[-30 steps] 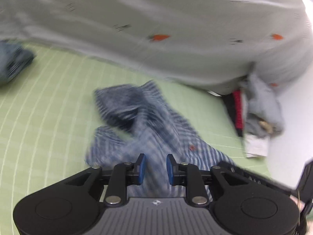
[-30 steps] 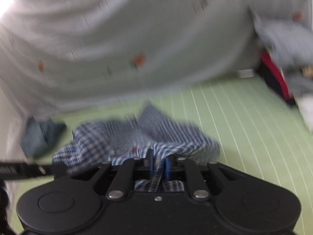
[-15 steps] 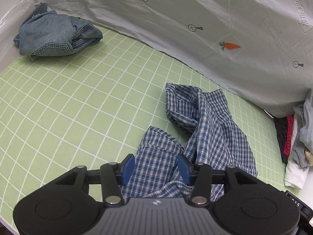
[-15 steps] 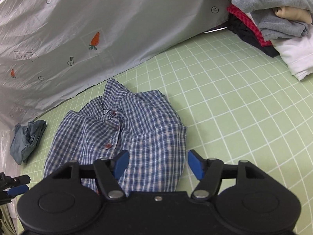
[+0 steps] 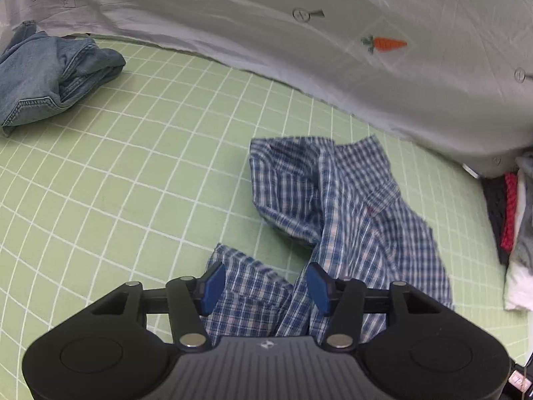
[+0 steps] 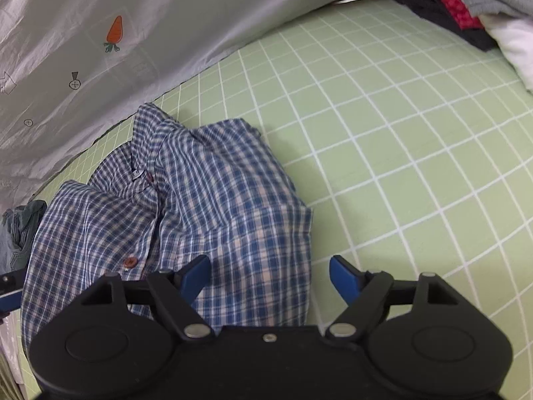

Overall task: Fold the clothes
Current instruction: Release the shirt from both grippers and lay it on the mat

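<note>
A blue plaid button shirt [image 5: 346, 213] lies crumpled on the green grid sheet [image 5: 140, 173]. My left gripper [image 5: 265, 285] hovers over the shirt's near edge; its jaws are opening, cloth shows in the gap below them but the pads do not press on it. In the right wrist view the same shirt [image 6: 200, 200] lies with its collar and buttons up. My right gripper [image 6: 269, 275] hangs over the shirt's lower right part, jaws opening wide, nothing gripped. The other gripper's blue tip shows at the left edge.
A grey sheet printed with carrots [image 5: 333, 33] rises along the far side. Crumpled blue jeans [image 5: 50, 76] lie at the far left. A pile of grey, red, black and white clothes [image 6: 466, 3] sits at the far right, also seen in the left view as a clothes pile [image 5: 513, 226].
Both grippers were nearly shut on the plaid shirt a second ago; they opened, let it drop flat on the sheet, and have come down closer to it.
</note>
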`<control>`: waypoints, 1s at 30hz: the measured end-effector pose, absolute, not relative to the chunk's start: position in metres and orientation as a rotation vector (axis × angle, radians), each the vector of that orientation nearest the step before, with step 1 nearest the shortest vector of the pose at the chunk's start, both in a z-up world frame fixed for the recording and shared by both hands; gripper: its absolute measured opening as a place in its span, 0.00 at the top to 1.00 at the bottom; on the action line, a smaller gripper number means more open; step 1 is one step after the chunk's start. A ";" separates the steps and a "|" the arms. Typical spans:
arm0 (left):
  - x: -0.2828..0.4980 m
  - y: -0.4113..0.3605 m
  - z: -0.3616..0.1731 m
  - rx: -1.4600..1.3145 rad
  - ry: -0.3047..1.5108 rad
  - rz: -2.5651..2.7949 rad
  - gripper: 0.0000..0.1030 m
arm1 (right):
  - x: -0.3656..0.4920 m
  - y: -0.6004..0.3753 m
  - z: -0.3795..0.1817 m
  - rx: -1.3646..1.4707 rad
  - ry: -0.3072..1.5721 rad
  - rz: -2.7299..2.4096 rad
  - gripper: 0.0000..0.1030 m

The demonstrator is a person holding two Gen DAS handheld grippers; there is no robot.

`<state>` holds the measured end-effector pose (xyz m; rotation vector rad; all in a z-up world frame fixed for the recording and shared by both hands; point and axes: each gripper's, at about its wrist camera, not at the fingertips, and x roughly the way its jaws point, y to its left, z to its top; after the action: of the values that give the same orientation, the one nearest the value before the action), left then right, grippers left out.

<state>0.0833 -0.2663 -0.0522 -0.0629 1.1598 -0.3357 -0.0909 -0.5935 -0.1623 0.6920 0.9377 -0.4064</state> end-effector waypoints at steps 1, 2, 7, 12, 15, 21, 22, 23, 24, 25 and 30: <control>0.081 -0.268 -0.055 -0.051 1.169 -0.333 0.47 | -0.091 -0.592 -0.164 0.694 0.942 -0.402 0.23; 0.079 -0.268 -0.058 -0.047 1.179 -0.332 0.47 | -0.090 -0.590 -0.165 0.695 0.946 -0.399 0.22; 0.076 -0.266 -0.068 -0.049 1.220 -0.316 0.47 | -0.086 -0.588 -0.171 0.752 0.942 -0.375 0.15; 0.073 -0.267 -0.068 -0.049 1.224 -0.310 0.47 | -0.078 -0.579 -0.171 0.737 0.946 -0.321 0.20; 0.071 -0.268 -0.067 -0.045 1.221 -0.312 0.47 | -0.075 -0.571 -0.170 0.710 0.957 -0.265 0.50; 0.068 -0.267 -0.062 -0.056 1.204 -0.312 0.47 | -0.082 -0.575 -0.163 0.682 0.913 -0.246 0.89; 0.068 -0.266 -0.061 -0.061 1.201 -0.309 0.47 | -0.085 -0.578 -0.160 0.672 0.897 -0.262 0.90; 0.068 -0.264 -0.060 -0.066 1.200 -0.305 0.47 | -0.088 -0.583 -0.156 0.648 0.883 -0.295 0.91; 0.068 -0.263 -0.060 -0.071 1.198 -0.300 0.47 | -0.092 -0.589 -0.152 0.620 0.868 -0.337 0.91; 0.068 -0.261 -0.059 -0.077 1.197 -0.295 0.46 | -0.097 -0.596 -0.147 0.592 0.853 -0.379 0.91; 0.068 -0.256 -0.058 -0.101 1.199 -0.283 0.46 | -0.118 -0.645 -0.118 0.415 0.781 -0.649 0.92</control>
<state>0.0679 -0.2557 -0.0579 -0.1009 1.1991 -0.2833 -0.1182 -0.6446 -0.1178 0.4149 0.7809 -0.6489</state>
